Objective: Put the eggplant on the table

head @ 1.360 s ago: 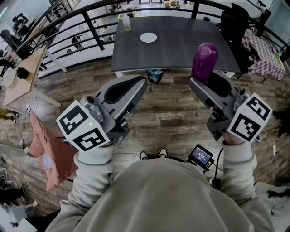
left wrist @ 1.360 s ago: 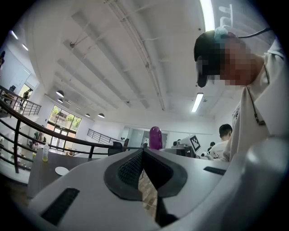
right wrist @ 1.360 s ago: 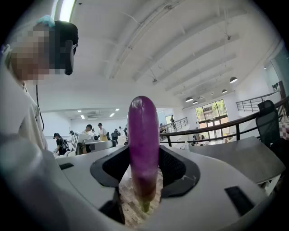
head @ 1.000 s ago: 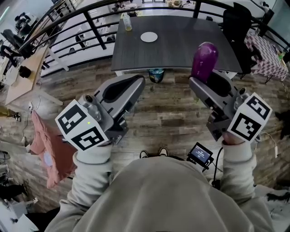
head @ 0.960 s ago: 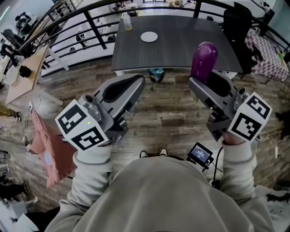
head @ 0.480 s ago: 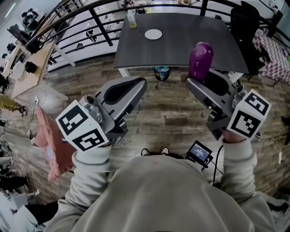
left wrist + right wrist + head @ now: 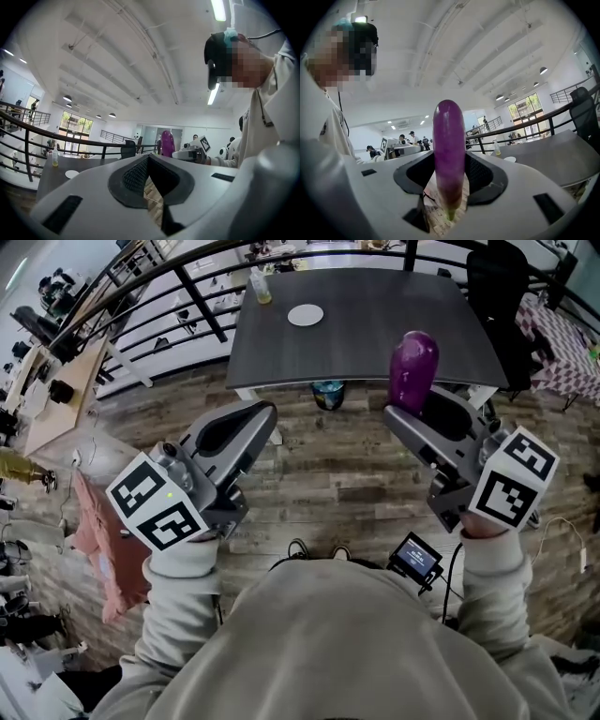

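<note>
A purple eggplant (image 7: 413, 369) stands upright, stem end down, with my right gripper (image 7: 405, 411) shut on its lower part. In the right gripper view the eggplant (image 7: 449, 145) fills the gap between the dark pads (image 7: 480, 174). It hangs over the wooden floor, short of the dark grey table (image 7: 375, 334) ahead. My left gripper (image 7: 265, 415) is held beside it to the left, shut with nothing between its jaws. In the left gripper view the eggplant (image 7: 167, 143) shows in the distance above the closed pads (image 7: 136, 176).
A white plate (image 7: 306, 315) and a small bottle (image 7: 261, 287) stand on the table's far left part. A blue bin (image 7: 327, 394) sits under its near edge and a black chair (image 7: 502, 282) stands at its right. Black railings (image 7: 178, 296) run behind, and a pink cloth (image 7: 94, 540) lies on the floor to the left.
My left gripper has drifted left and slightly lower in the head view. The right gripper still holds the eggplant upright and has shifted only a little toward the table.
</note>
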A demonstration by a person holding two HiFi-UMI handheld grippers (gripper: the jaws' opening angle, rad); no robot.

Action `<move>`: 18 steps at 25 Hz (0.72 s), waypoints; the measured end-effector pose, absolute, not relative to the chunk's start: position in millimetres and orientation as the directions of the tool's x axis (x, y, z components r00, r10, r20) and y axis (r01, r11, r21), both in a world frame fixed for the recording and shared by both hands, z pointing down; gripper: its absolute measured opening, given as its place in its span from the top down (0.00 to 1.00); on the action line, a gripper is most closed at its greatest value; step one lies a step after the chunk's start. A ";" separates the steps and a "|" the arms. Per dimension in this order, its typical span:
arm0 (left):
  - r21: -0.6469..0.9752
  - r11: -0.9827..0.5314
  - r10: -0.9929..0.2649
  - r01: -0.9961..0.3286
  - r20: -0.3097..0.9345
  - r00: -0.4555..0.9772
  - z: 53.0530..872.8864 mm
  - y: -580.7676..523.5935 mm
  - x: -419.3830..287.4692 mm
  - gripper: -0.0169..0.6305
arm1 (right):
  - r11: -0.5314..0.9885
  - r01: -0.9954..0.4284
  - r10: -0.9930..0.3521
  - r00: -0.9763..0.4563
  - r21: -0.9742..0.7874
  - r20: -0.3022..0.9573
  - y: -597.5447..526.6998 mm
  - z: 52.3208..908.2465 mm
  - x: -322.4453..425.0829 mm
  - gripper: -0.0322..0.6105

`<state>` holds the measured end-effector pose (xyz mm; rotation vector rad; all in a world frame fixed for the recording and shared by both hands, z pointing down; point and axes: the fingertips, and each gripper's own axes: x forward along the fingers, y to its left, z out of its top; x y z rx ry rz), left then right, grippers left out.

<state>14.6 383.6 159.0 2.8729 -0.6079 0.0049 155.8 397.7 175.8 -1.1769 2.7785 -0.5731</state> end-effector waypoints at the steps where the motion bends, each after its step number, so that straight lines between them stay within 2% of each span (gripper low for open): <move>1: 0.200 -0.893 -0.403 -0.403 0.041 0.914 159.0 382.8 14.0 0.96 | 0.633 -0.682 -0.708 -0.701 -0.367 0.081 400.0 177.6 157.8 0.62; 6: 0.201 -0.899 -0.388 -0.388 0.042 0.921 160.2 371.0 24.3 0.96 | 0.600 -0.697 -0.732 -0.676 -0.393 0.080 390.0 178.7 177.1 0.62; 18: 0.217 -0.901 -0.383 -0.375 0.005 0.924 170.3 341.7 16.8 0.96 | 0.590 -0.710 -0.743 -0.664 -0.385 0.087 373.6 186.8 169.3 0.62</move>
